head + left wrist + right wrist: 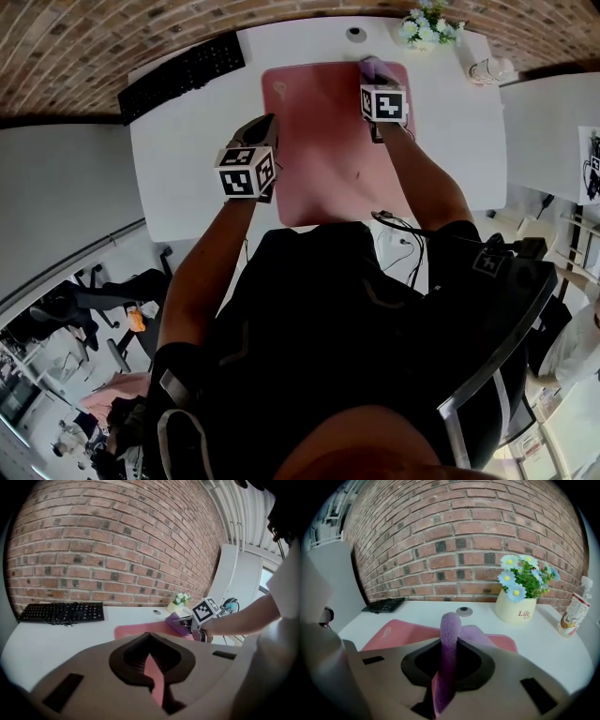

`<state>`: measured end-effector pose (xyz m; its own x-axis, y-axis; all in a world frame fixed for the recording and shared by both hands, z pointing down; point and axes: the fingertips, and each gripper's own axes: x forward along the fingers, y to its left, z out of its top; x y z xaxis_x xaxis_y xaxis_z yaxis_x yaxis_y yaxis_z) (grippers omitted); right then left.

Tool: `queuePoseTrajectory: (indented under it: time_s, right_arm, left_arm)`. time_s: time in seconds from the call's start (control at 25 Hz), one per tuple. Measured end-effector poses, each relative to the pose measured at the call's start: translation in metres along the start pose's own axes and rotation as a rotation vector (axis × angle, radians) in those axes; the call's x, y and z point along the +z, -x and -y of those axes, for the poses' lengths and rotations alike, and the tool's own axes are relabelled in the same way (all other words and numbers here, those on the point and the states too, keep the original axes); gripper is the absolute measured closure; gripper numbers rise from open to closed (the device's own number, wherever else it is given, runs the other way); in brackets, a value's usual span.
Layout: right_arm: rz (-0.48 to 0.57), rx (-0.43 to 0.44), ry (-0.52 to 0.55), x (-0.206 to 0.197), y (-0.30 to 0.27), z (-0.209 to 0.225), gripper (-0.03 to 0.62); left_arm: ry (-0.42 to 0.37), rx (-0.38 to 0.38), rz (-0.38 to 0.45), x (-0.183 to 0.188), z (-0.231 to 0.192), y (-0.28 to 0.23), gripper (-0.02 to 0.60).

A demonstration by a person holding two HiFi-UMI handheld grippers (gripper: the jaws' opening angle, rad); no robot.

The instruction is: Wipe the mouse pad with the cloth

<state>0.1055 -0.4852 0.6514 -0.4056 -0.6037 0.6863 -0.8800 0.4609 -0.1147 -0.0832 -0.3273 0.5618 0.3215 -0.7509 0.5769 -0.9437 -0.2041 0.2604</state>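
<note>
A pink mouse pad [328,150] lies in the middle of the white desk [178,187]. My right gripper [375,77] is at the pad's far right corner, shut on a purple cloth [372,66] that rests on the pad. In the right gripper view the cloth [450,634] stands up between the jaws, its free end lying on the pad [393,632]. My left gripper [268,127] sits at the pad's left edge. In its own view a thin pink strip of the pad [152,677] shows between the nearly closed jaws.
A black keyboard [183,75] lies at the desk's far left. A flower pot [427,26] and a small bottle [489,68] stand at the far right. A round cable grommet [355,35] sits behind the pad. A brick wall runs behind the desk.
</note>
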Motion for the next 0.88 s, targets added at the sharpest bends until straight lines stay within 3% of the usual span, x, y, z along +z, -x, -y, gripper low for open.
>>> queuePoseTrajectory:
  time_s: [0.88]
  right_arm:
    - [-0.053, 0.139, 0.079, 0.009, -0.036, -0.14, 0.534]
  left_arm:
    - [0.116, 0.137, 0.053, -0.032, -0.084, 0.082, 0.577]
